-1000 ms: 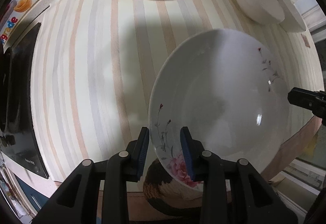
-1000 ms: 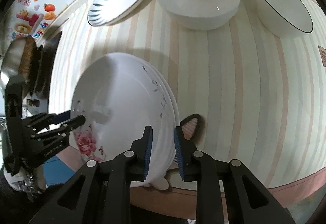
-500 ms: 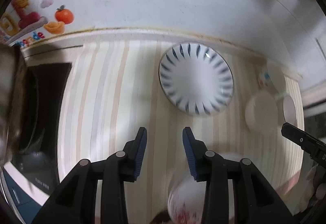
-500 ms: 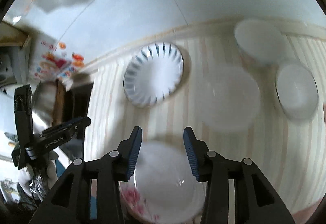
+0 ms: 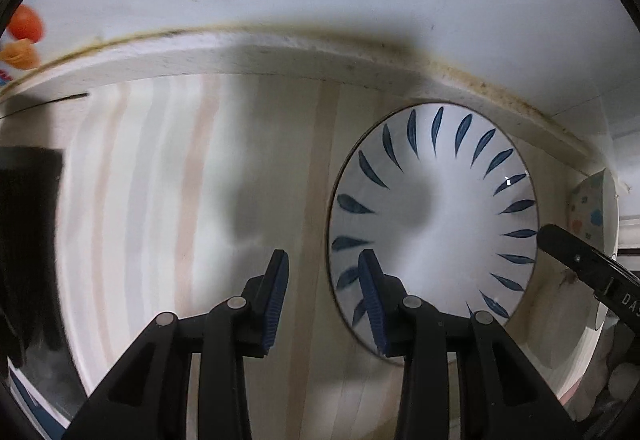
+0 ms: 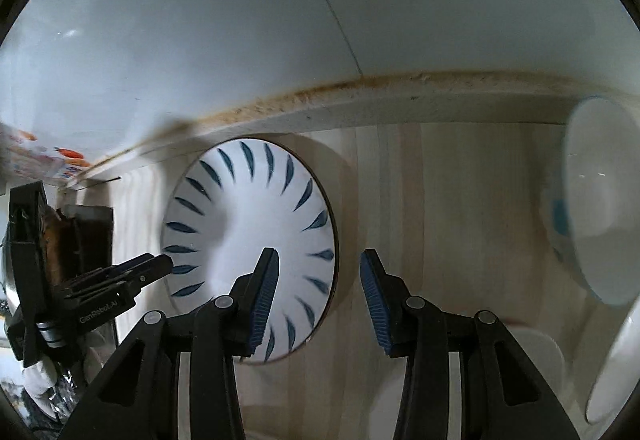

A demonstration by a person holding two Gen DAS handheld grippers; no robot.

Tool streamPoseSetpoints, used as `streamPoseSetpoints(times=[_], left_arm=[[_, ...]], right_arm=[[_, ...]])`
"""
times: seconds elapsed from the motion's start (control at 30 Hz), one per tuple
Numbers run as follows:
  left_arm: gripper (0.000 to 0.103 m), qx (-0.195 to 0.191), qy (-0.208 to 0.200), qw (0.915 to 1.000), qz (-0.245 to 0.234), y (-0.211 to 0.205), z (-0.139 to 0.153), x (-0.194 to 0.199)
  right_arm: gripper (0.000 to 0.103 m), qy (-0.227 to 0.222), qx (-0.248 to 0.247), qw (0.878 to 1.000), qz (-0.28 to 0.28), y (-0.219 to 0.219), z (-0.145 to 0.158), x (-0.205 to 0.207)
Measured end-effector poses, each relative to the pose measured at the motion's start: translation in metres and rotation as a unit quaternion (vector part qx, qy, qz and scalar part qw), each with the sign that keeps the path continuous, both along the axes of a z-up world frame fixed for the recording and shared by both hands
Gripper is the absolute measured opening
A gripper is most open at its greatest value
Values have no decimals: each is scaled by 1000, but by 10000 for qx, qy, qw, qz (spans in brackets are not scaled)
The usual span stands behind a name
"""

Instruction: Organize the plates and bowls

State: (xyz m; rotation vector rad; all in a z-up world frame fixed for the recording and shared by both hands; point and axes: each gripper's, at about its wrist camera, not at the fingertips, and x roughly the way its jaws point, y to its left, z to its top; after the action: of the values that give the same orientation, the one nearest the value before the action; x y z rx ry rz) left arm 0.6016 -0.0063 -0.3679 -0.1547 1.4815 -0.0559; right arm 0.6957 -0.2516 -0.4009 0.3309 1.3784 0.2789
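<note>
1. A second ago both my tools were clamped on the rim of the white flowered plate near the front edge of the bench. Now neither has anything in it: my left tool (image 5: 323,294) and my right tool (image 6: 316,290) both stand released, their blue pads apart with only bench or plate surface behind them.

2. The flowered plate is gone from both views; I take it that it was set down near the front edge, but I cannot see it now.

3. Both tools have travelled toward the back of the bench and now flank the blue-leaf plate (image 5: 434,224), which lies flat close to the wall. My left tool's right pad overlaps its left rim in the left view; my right tool's left pad overlaps its right side in the right view. The rim is not yet between either pair of pads.

4. For the task, I judge one plate dealt with and this one next: each tool needs to straddle a rim edge before clenching.

5. The bench (image 5: 168,200) wears a pale striped covering, butting against a white wall (image 6: 200,20) with a grimy seam. A white bowl (image 6: 596,208) stands at the right, blurred; a black appliance, perhaps a hob, sits at the far left.
</note>
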Motion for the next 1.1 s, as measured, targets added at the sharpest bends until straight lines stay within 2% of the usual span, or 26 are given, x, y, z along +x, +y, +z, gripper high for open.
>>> streamPoseSetpoints(times=[0.07, 0.13, 0.17, 0.2, 0.23, 0.5, 0.67, 0.83, 0.97, 1.1], left_arm=[[36, 42, 66, 10000, -47, -2, -8, 5], [34, -102, 22, 9999, -84, -3, -12, 9], [29, -95, -1, 9999, -93, -3, -12, 10], [24, -132, -71, 9998, -133, -5, -11, 10], [21, -102, -95, 9998, -156, -7, -10, 10], [20, 64, -226, 9996, -143, -11, 3, -8], [20, -4, -378, 9992, -106, -10, 37, -31], [20, -8, -684, 9975, -197, -16, 83, -61], [20, -31, -797, 9964, -292, -22, 111, -77], [20, 15, -849, 9954, -433, -28, 127, -102]], right_arm=[[44, 41, -2, 10000, -2, 1, -9, 5], [33, 54, -52, 10000, 49, 4, -17, 11], [19, 86, -68, 9999, 66, 6, -21, 13], [12, 118, -94, 9999, 75, 7, -24, 15], [11, 106, -150, 9998, 74, 8, -27, 14], [10, -15, -60, 9998, 181, 6, -21, 5], [10, -125, 31, 9995, 296, 5, 5, -14], [10, -290, 96, 9987, 407, 2, 39, -44], [10, -411, 188, 9981, 419, -4, 67, -81], [10, -507, 258, 9975, 411, -21, 89, -121]])
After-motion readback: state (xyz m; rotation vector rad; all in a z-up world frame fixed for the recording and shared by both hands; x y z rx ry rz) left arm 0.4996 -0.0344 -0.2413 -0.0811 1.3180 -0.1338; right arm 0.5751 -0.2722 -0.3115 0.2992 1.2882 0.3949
